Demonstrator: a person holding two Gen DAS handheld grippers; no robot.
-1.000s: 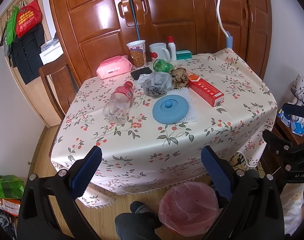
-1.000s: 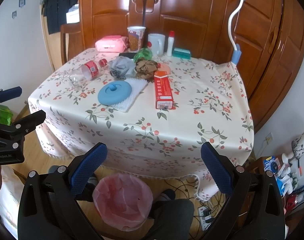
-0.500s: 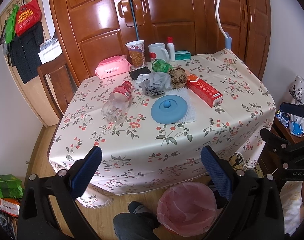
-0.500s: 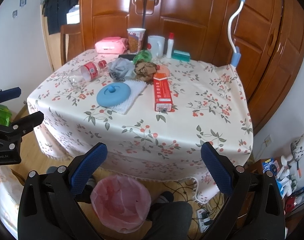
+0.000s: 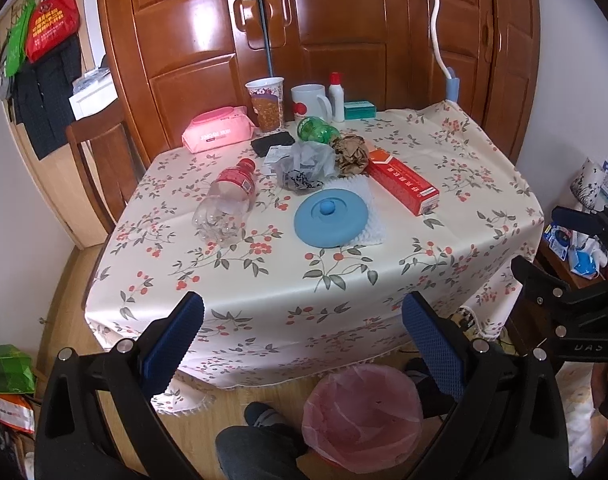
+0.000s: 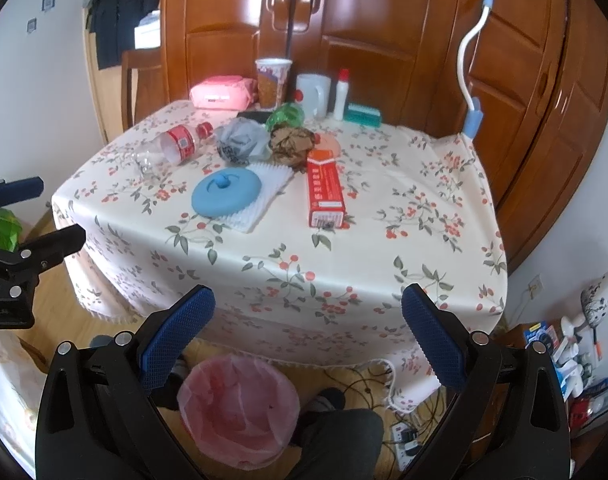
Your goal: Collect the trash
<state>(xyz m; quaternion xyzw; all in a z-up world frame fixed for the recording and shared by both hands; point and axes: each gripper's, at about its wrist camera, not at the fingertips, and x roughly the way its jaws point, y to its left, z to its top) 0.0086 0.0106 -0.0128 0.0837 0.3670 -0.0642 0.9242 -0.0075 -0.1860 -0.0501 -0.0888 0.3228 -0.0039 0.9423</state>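
On the floral tablecloth (image 5: 288, 280) lie an empty clear bottle with a red label (image 5: 228, 196), a crumpled grey plastic bag (image 5: 304, 164), a brown paper ball (image 5: 349, 150), a green bottle (image 5: 315, 130) and a red carton (image 5: 403, 182). The right wrist view shows the same bottle (image 6: 176, 146), grey bag (image 6: 242, 142), paper ball (image 6: 292, 144) and carton (image 6: 323, 194). A bin with a pink liner (image 5: 361, 410) (image 6: 238, 404) stands on the floor below the table's near edge. My left gripper (image 5: 302, 344) and right gripper (image 6: 307, 336) both hang open, short of the table, holding nothing.
A blue round lid (image 5: 331, 216) rests on a white mat. At the back stand a paper cup (image 5: 266, 102), a white mug (image 5: 309, 102), a small white bottle (image 5: 335, 96) and a pink wipes pack (image 5: 218, 134). A wooden chair (image 5: 100, 152) is at the left. The person's leg (image 5: 260, 452) is beside the bin.
Both grippers have drawn back and risen slightly, so the table looks a little farther away. Nothing on the table has moved, and both stay open.
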